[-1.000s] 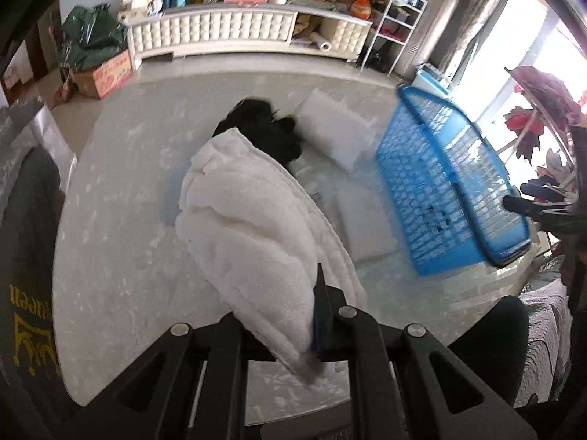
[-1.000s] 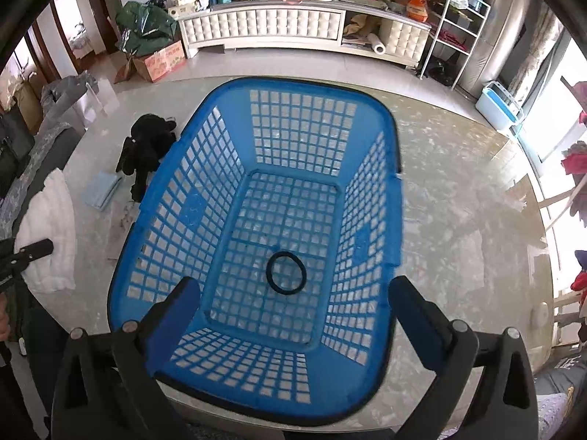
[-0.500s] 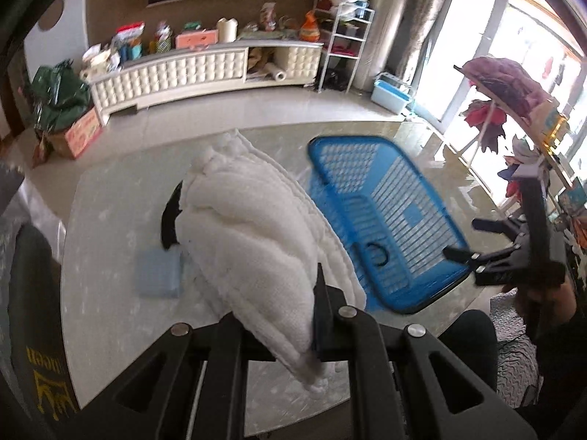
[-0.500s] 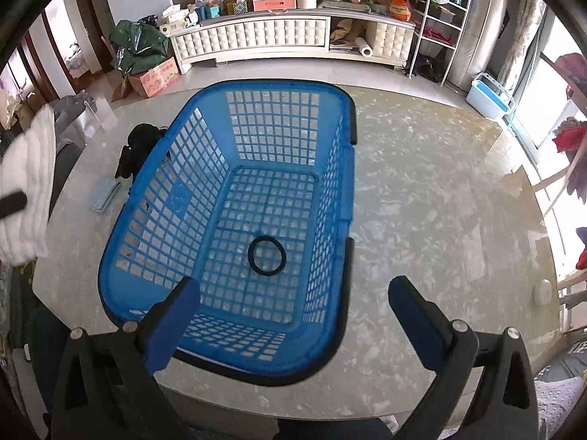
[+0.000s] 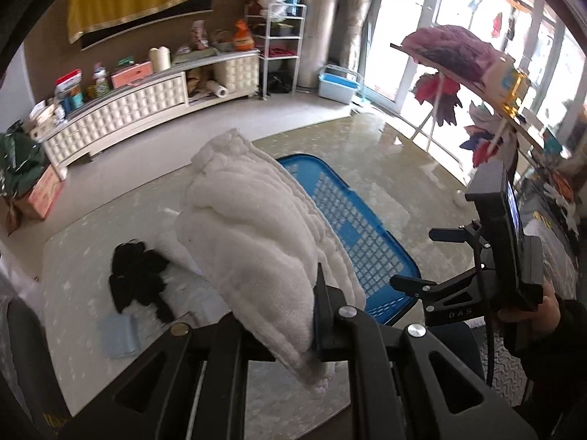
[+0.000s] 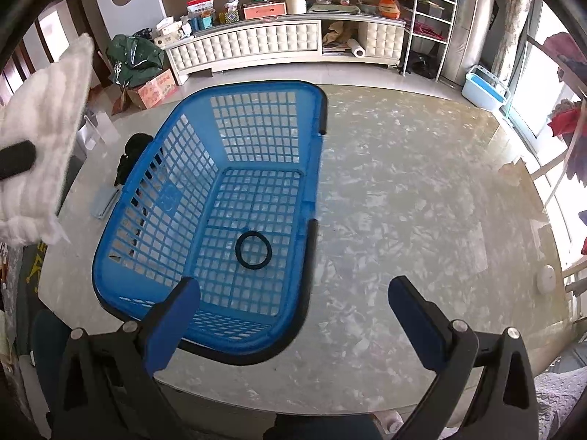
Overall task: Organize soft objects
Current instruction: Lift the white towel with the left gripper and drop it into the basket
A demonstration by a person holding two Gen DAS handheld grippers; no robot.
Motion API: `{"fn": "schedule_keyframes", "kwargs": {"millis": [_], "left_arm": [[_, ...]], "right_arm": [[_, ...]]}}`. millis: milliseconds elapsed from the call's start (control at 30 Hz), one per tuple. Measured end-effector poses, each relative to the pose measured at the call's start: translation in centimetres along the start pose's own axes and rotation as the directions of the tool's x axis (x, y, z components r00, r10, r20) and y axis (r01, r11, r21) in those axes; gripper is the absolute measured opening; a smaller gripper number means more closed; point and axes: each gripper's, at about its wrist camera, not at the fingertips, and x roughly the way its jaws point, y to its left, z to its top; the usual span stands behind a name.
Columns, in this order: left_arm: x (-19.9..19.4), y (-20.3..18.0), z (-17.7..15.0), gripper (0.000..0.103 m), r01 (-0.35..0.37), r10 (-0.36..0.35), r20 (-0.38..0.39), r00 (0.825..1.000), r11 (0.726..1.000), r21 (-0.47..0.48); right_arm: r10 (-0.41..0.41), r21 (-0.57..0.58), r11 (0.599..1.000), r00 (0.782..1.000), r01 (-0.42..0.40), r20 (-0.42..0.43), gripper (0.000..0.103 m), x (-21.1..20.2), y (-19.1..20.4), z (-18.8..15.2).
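My left gripper (image 5: 293, 311) is shut on a folded white towel (image 5: 253, 234), held in the air above the table, left of the blue basket (image 5: 352, 227). The same towel (image 6: 40, 139) shows at the left edge of the right wrist view. In that view the blue basket (image 6: 315, 198) stands on the marble table with a black ring (image 6: 253, 249) on its floor. My right gripper (image 6: 293, 304) is open over the basket's near right corner, nothing between its fingers. A black soft item (image 5: 135, 275) and a light blue cloth (image 5: 119, 333) lie on the table.
A white pad (image 5: 190, 289) lies under the black item. A person's hand (image 5: 528, 308) holds the right gripper's body at right. A white sideboard (image 6: 256, 44) with clutter lines the far wall. A small white disc (image 6: 546, 278) sits near the table's right edge.
My left gripper has risen and swung right with the towel, so the basket now lies behind it. The right gripper has drifted right, leaving the basket left of centre in its view.
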Motion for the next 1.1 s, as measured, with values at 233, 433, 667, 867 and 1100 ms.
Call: {"fn": "schedule_keyframes", "kwargs": {"millis": [233,433,667,867,1100], "left_arm": [[3.6,-1.2,1.0,0.01,0.055,-0.052,-0.044,0.998,0.997,0.058],[7.2,-1.3,2.4,0.01,0.079,-0.072,-0.084,0.994,0.993,0.088],[11.9,-1.1,3.2,0.011,0.098,-0.08,-0.142,0.987,0.987,0.125],[15.5,-0.8,3.4,0.011,0.105,-0.074,-0.191,0.979,0.982,0.156],[18.2,-0.1,3.6,0.011,0.103,-0.058,-0.24,0.969,0.979,0.176]], "right_arm": [[0.004,0.029,1.0,1.0,-0.004,0.0,0.103,1.0,-1.0,0.1],[0.021,0.04,0.999,1.0,-0.02,-0.011,0.103,2.3,-1.1,0.4],[0.01,0.04,0.999,1.0,-0.009,-0.023,0.103,3.8,-1.6,1.3],[0.009,0.045,0.999,1.0,-0.008,-0.025,0.103,4.4,-2.3,1.6],[0.018,0.039,0.999,0.999,-0.016,-0.047,0.103,5.3,-2.5,1.5]]}}
